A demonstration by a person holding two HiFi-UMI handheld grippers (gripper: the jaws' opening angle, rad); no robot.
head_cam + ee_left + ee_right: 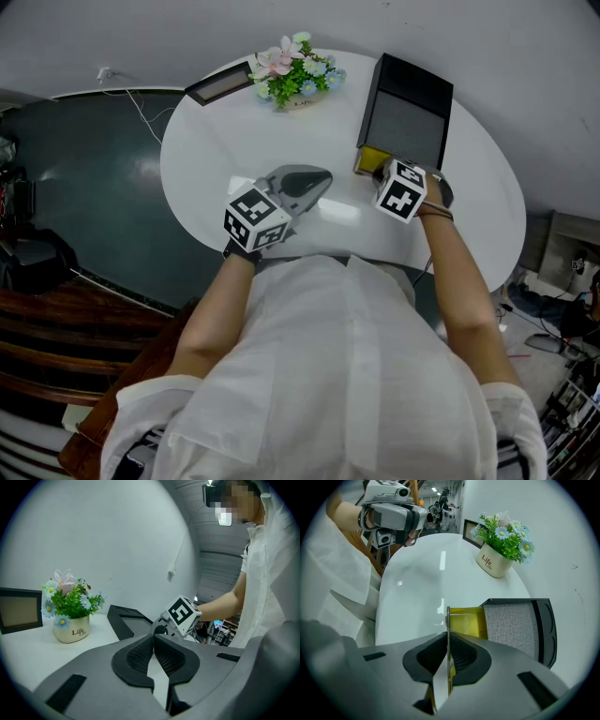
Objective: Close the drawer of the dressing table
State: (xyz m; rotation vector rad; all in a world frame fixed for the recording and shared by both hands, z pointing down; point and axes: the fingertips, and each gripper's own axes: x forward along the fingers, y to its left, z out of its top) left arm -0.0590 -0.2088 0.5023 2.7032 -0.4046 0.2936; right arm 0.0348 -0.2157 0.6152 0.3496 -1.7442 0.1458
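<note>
Left gripper (153, 638) lay low over the near side of the white table (234, 150), pointing nearly level across it. Its jaws were pressed together with their ribbed pads meeting and nothing between them.

Beyond it, at the far edge of the table, a dark picture frame (220, 82) stood to the left. Just to the right of the frame stood a cream pot of pink and blue flowers (295, 73), with the word "Life" on its side.

Further right sat the black case (408, 112), whose top was covered in grey fabric. The drawer (468, 620), yellow inside, stuck partway out of the end of the case that faced the person, so it was not yet pushed in.

At the far right, the right gripper (448, 638) pointed steeply down at the drawer's outer end. Its jaws were clamped narrowly on the thin upright front panel, which showed edge-on between the two pads. In the head view its marker cube hid the fingertips and most of the drawer front.

The person's bare forearms ran down from both grippers to a white shirt (328, 375) at the bottom of the head view.
</note>
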